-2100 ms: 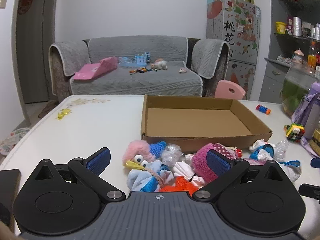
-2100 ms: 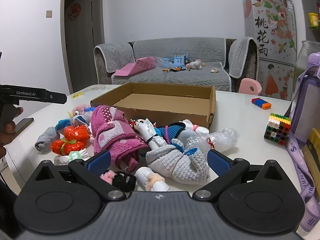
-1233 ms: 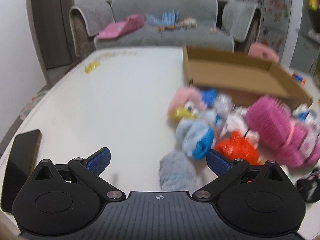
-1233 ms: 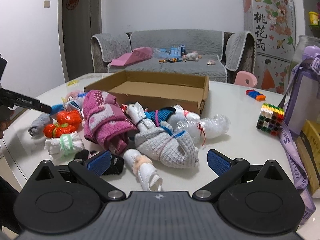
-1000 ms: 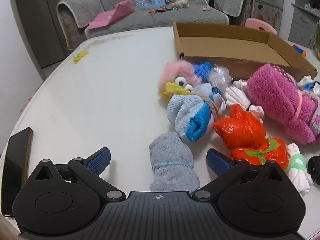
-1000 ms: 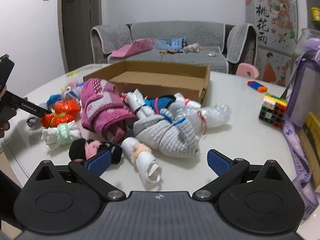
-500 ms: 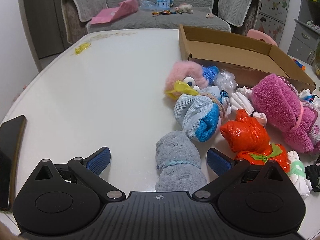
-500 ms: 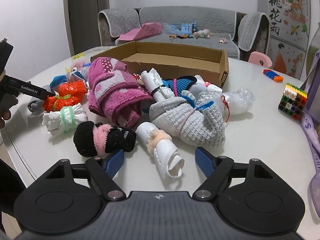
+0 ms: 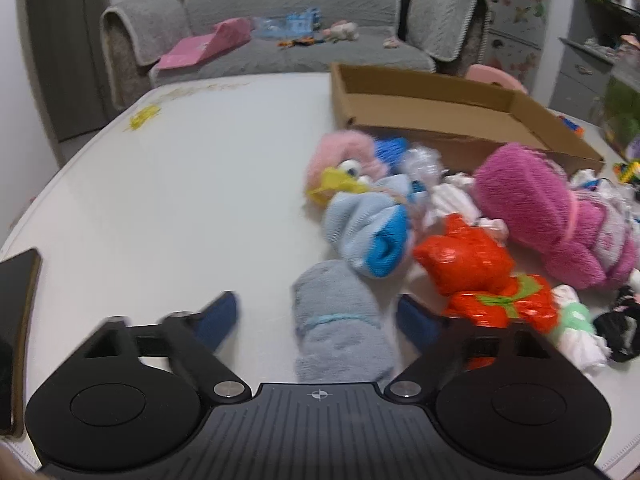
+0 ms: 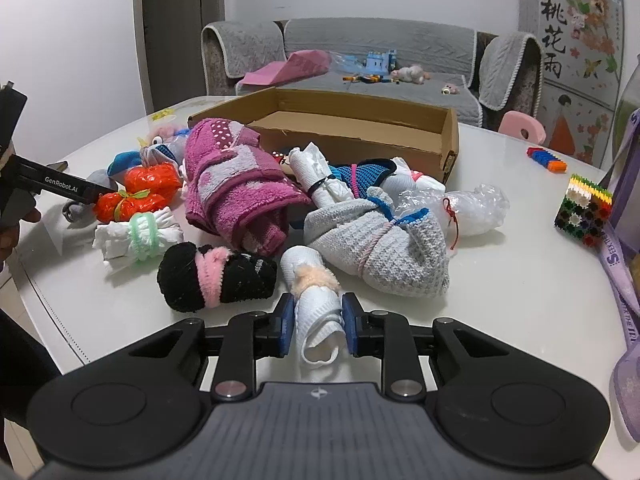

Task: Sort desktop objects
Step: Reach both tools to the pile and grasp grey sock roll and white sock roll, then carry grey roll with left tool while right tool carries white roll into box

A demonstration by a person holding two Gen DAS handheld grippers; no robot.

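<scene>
A pile of rolled socks and cloth bundles lies on the white table [image 9: 168, 200] in front of an open cardboard box [image 9: 440, 112] [image 10: 360, 120]. My left gripper [image 9: 320, 316] straddles a grey rolled sock [image 9: 336, 320]. Its jaws are closing, and a gap still shows between the pads and the sock. My right gripper [image 10: 317, 326] is shut on a white rolled cloth with a peach fuzzy band [image 10: 316, 316], both blue pads pressing its sides. The cloth rests on the table near the front edge. One finger of the left gripper [image 10: 60, 186] shows at the left of the right wrist view.
Around lie a pink towel roll [image 10: 236, 192], an orange-red bundle [image 9: 472, 264], a black sock with a pink band [image 10: 216, 276], a grey knitted bundle [image 10: 384, 248] and a light blue sock [image 9: 368, 232]. A phone [image 9: 16, 300] lies far left, a block cube [image 10: 584, 212] right.
The right jaws have shut on the white rolled cloth. The left jaws have narrowed around the grey sock. Both hands stayed nearly in place.
</scene>
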